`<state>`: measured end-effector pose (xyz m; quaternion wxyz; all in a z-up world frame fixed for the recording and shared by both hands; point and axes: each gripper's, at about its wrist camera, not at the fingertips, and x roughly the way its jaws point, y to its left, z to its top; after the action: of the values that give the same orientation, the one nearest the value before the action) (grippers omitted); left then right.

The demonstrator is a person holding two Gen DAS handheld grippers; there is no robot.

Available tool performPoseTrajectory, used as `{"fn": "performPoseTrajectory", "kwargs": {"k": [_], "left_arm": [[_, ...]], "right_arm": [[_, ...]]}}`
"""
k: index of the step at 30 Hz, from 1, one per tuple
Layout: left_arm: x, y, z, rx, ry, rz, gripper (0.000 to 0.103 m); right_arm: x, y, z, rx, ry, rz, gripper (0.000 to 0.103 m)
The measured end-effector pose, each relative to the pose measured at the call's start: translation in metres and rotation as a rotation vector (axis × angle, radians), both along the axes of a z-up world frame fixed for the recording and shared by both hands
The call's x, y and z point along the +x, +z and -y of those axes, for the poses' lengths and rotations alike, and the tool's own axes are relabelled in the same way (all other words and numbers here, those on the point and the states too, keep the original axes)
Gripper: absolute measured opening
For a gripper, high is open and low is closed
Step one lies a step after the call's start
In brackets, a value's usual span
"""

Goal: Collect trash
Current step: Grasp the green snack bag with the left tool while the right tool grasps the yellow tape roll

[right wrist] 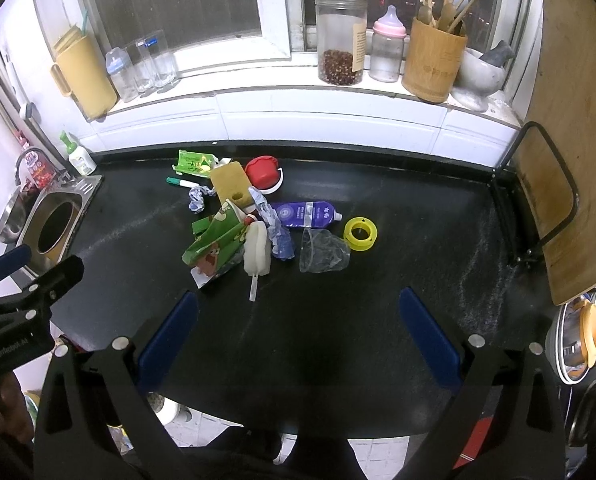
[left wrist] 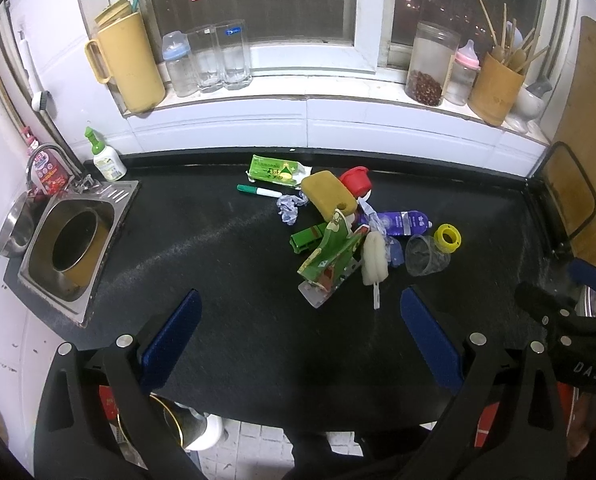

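A heap of trash lies mid-counter: a green carton, a crushed clear cup, a purple tube, a yellow sponge, a red lid, a yellow ring, crumpled foil, a green wrapper and a marker. My left gripper is open and empty, near the front edge. My right gripper is open and empty, short of the heap.
A sink with a round hole sits at the left. The windowsill holds a yellow jug, glasses, baby bottles, a chilli jar and a utensil holder. A cutting board leans at the right.
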<state>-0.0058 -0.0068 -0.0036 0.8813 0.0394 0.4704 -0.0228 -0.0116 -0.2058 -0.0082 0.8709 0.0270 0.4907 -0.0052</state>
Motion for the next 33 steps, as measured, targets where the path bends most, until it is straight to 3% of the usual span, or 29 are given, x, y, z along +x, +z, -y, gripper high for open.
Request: {"fn": "performPoseTrajectory", "kwargs": {"k": [11,18,25,30,33], "left_arm": [[0.011,-0.016,0.001,-0.003,-0.044,-0.031,0.097],[0.034,-0.050,0.012,-0.021,-0.131,-0.041,0.097],[0.081,-0.123,0.014,0.006,-0.198,-0.067,0.096],[0.115,-0.162,0.008,-0.068,-0.208,-0.091,0.096],[0.133,-0.183,0.010,-0.060,-0.220,-0.095,0.096]], "right_arm": [[0.009,-0.006,0.023,0.031,-0.011,-0.004,0.097],[0.024,-0.027,0.043,0.019,-0.006,0.020,0.097],[0.070,-0.080,0.077,0.037,-0.015,-0.012,0.097],[0.116,-0.133,0.101,0.053,-0.043,-0.083,0.097],[0.135,-0.161,0.110,0.047,-0.052,-0.110,0.097]]}}
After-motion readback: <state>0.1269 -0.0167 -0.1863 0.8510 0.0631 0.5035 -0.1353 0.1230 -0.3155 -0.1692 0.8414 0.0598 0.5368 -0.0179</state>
